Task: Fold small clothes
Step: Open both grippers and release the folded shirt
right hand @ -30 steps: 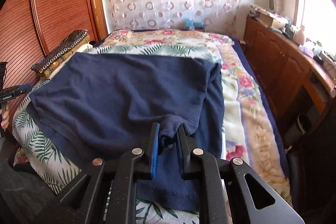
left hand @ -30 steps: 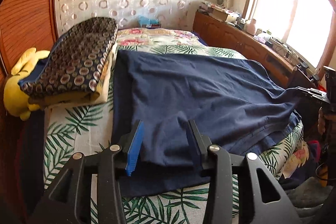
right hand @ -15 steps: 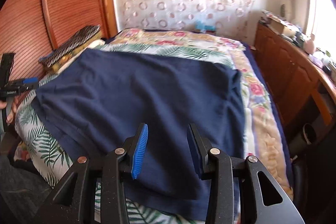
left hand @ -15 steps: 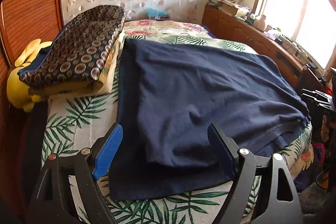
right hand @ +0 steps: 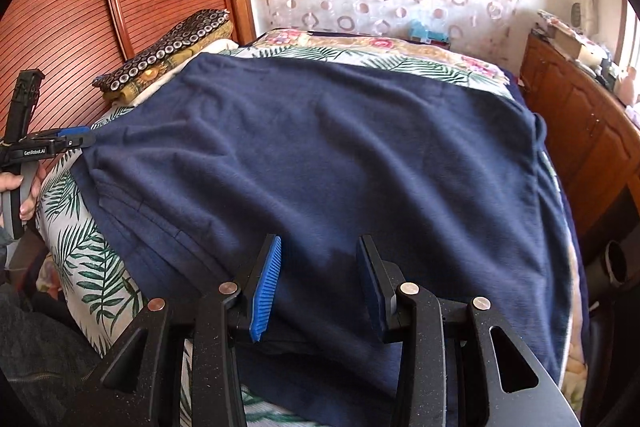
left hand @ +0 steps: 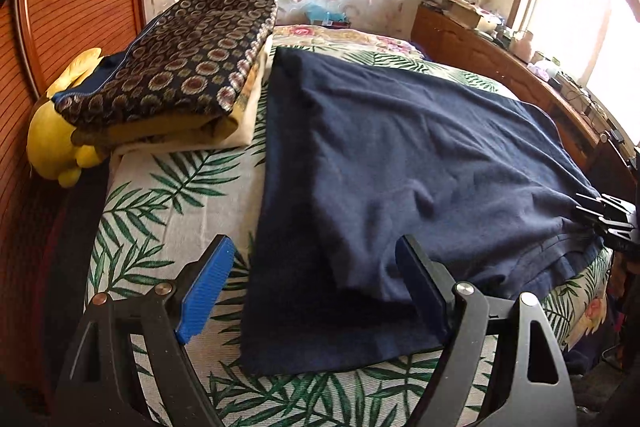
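Observation:
A navy blue garment point(left hand: 400, 163) lies spread on the leaf-print bed, folded over on itself; it also fills the right wrist view point(right hand: 332, 163). My left gripper point(left hand: 312, 287) is wide open and empty above the garment's near left corner. My right gripper point(right hand: 316, 279) is open and empty above the garment's near edge. The left gripper also shows at the far left in the right wrist view point(right hand: 76, 141), at the garment's edge. The right gripper shows at the right in the left wrist view point(left hand: 604, 215).
A folded patterned blanket point(left hand: 180, 67) and a yellow plush toy point(left hand: 56, 131) lie at the bed's left by a wooden headboard point(right hand: 80, 27). A wooden cabinet point(right hand: 580, 131) with clutter runs along the right side. Curtains hang behind.
Both grippers let go of the garment's corners, opened and drew back. The folded layer now lies flat on the bed.

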Demonstrator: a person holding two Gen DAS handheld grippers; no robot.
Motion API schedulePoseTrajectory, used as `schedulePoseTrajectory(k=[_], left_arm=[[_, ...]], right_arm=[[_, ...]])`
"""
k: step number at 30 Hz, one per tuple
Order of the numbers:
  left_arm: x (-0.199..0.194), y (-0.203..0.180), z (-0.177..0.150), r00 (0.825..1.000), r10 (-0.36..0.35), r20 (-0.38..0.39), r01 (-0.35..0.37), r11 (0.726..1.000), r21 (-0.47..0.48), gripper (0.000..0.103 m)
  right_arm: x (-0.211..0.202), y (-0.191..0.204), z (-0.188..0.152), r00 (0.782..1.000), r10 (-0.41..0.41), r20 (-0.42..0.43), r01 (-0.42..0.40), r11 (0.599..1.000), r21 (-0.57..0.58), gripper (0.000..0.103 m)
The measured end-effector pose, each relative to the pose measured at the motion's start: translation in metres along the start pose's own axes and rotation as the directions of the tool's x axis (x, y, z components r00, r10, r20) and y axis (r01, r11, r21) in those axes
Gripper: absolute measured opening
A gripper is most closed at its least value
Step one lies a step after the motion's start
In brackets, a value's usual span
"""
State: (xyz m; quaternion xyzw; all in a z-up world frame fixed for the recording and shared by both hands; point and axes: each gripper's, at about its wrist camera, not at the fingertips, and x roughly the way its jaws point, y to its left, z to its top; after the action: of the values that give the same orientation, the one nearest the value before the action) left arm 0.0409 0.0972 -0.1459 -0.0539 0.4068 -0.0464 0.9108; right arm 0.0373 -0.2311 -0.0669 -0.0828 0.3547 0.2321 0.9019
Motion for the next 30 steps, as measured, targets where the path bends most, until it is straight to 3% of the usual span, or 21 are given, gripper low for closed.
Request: schedulePoseTrajectory(k=[16, 19, 26, 29, 30], left_arm=[[0.005, 0.012, -0.011, 0.999, -0.045, -0.004, 0.044, 0.997, -0.062, 0.083], [0.005, 0.010, -0.012, 0.999, -0.049, 0.003, 0.049, 0.997, -0.058, 0.069], [0.006, 0.010, -0.010, 0.998, -0.061, 0.007, 0.062, 0.997, -0.055, 0.066], [0.006, 0.008, -0.009, 0.998, -0.069, 0.009, 0.070, 0.996, -0.050, 0.048], [0.007, 0.007, -0.007, 0.995, -0.096, 0.004, 0.096, 0.994, -0.046, 0.035]], right_arm=[[0.012, 0.016, -0.017, 0.995, -0.055, 0.085, 0.058, 0.997, -0.040, 0.052], [0.011, 0.018, -0.019, 0.995, -0.051, 0.087, 0.055, 0.998, -0.039, 0.054], [0.009, 0.019, -0.020, 0.995, -0.051, 0.089, 0.055, 0.998, -0.041, 0.060], [0.009, 0.019, -0.021, 0.994, -0.050, 0.094, 0.054, 0.998, -0.042, 0.060], [0.009, 0.019, -0.021, 0.994, -0.050, 0.094, 0.054, 0.998, -0.042, 0.060]])
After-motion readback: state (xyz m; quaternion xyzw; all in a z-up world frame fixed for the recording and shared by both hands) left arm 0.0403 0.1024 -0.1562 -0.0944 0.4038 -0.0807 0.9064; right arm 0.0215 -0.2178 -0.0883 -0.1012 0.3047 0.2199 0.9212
